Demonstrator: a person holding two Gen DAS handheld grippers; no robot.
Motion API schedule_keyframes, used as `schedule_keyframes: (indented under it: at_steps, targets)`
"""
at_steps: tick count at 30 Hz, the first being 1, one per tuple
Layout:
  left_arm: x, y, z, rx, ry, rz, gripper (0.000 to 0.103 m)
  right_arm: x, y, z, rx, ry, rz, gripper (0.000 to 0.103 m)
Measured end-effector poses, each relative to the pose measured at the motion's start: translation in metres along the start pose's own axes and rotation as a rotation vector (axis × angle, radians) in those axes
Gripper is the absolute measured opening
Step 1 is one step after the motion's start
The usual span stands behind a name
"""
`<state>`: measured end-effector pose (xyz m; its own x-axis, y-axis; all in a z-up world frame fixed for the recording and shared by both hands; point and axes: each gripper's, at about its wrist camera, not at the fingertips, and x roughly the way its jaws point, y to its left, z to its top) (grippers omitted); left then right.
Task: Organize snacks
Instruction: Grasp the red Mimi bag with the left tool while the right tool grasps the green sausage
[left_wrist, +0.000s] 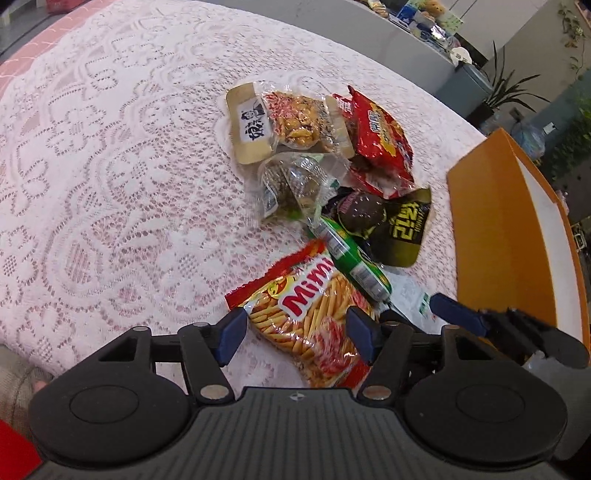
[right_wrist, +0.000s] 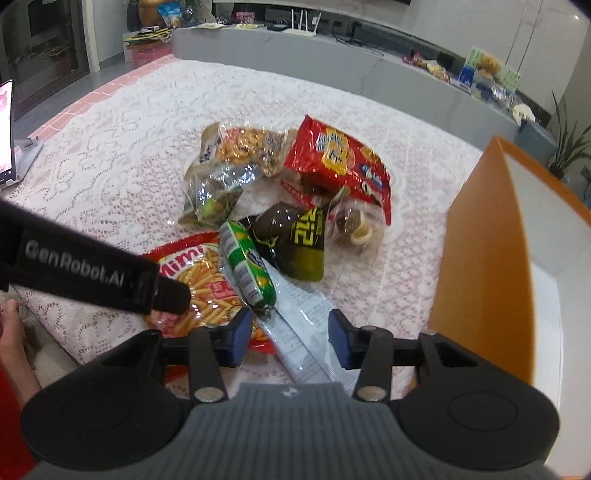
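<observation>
Snacks lie heaped in the middle of a table (left_wrist: 92, 155) under a white lace cloth, and none can be seen inside the orange box (right_wrist: 480, 240) that stands open at the table's right edge; only part of its white inside shows. By that, the sorting looks barely begun, with the whole heap left to move.

Going left to right across the heap in the left wrist view: a tan pouch (left_wrist: 248, 125) with a white label of dark characters I cannot read; a clear pack of fried pieces (left_wrist: 301, 122); below it a crumpled clear wrapper (left_wrist: 291, 184); a red bag (left_wrist: 380, 136) with yellow print too small to read; a dark round snack (left_wrist: 364, 212); and a black and yellow packet (left_wrist: 406, 225) with blocky yellow letters. Nearer the front edge lies the Mimi stick bag (left_wrist: 310, 314), its red "Mimi" plain, with a green tube (left_wrist: 351, 258) slanting past it.

The left tongs (left_wrist: 297, 332) stand spread on either side of the Mimi bag, pads not visibly pressing it. The right tongs (right_wrist: 291, 334) are half spread over a white printed wrapper (right_wrist: 303, 332), just beside the box, not visibly gripping it. "GenRobot.AI" reads on the left tool's arm in the right wrist view.
</observation>
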<state>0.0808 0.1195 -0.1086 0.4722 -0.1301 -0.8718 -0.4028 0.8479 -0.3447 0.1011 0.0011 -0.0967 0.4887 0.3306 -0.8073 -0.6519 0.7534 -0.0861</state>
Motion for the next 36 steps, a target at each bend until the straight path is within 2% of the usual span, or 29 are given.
schedule_keyframes:
  at_steps: [6, 13, 18, 22, 25, 29, 32, 36]
  targets:
    - [0.007, -0.009, 0.007, 0.019, -0.013, 0.025, 0.077, 0.011, 0.001, 0.000, 0.030, 0.025, 0.017, 0.045]
    - [0.016, -0.022, 0.008, 0.167, -0.044, 0.120, 0.083, 0.015, 0.011, 0.000, 0.016, 0.027, 0.040, 0.046]
    - [0.027, -0.016, 0.006, 0.157, -0.018, 0.116, 0.088, 0.014, 0.004, -0.002, 0.056, 0.024, 0.034, 0.049]
    - [0.028, -0.018, 0.003, 0.185, -0.034, 0.119, 0.089, 0.014, 0.000, -0.003, 0.073, 0.017, 0.041, 0.049]
    - [0.028, -0.021, 0.001, 0.208, -0.049, 0.129, 0.084, 0.014, 0.000, -0.003, 0.074, 0.011, 0.052, 0.049]
    - [0.022, -0.017, 0.001, 0.210, -0.070, 0.106, 0.065, 0.013, 0.001, -0.003, 0.067, -0.002, 0.080, 0.049]
    - [0.014, -0.010, 0.004, 0.204, -0.106, 0.119, 0.060, 0.009, 0.002, -0.001, 0.061, -0.032, 0.087, 0.049]
    - [0.008, -0.006, 0.008, 0.208, -0.138, 0.123, 0.059, 0.008, 0.006, 0.005, 0.028, -0.075, 0.094, 0.049]
